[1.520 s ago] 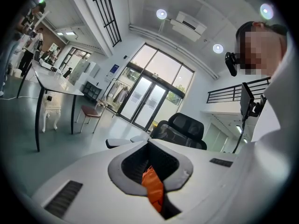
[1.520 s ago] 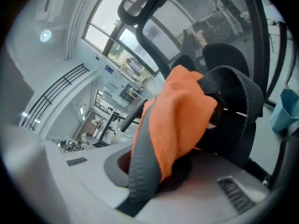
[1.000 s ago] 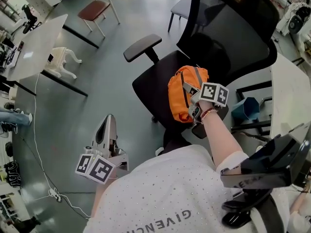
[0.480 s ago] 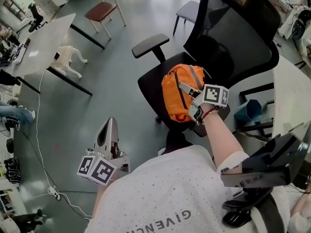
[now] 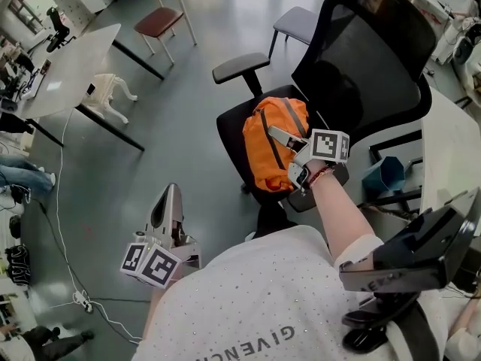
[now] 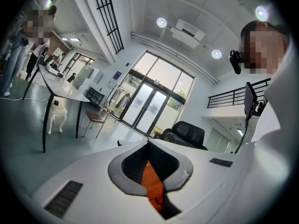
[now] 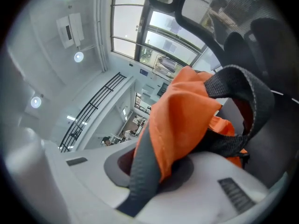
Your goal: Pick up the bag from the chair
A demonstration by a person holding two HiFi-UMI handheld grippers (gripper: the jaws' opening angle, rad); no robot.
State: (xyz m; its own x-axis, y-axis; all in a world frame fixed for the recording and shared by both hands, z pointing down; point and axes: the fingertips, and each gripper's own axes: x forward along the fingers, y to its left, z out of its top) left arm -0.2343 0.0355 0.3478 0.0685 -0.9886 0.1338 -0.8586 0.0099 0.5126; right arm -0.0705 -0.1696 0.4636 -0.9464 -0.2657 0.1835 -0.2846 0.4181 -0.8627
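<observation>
The orange bag point(image 5: 270, 147) with grey straps hangs over the seat of the black office chair point(image 5: 231, 134), lifted by its top. My right gripper point(image 5: 276, 134) is shut on it. In the right gripper view a grey strap point(image 7: 140, 171) and a fold of the orange bag point(image 7: 187, 111) are pinched between the jaws of that gripper point(image 7: 154, 174), with the chair's back behind. My left gripper point(image 5: 167, 195) is held low at my left over the floor, away from the chair, its jaws together. In the left gripper view that gripper point(image 6: 148, 144) points toward the chair point(image 6: 189, 132).
The chair's left armrest point(image 5: 240, 68) sticks out beside the bag. A white table point(image 5: 68, 66), a small white stool point(image 5: 105, 89) and a brown-seated chair point(image 5: 161, 21) stand at the left. A grey stool point(image 5: 289, 21), a blue bin point(image 5: 383, 173) and cables point(image 5: 60, 254) are also here.
My right gripper has risen with the bag, lifting it off the seat and a little toward the chair's front. The left gripper has shifted slightly and stays shut.
</observation>
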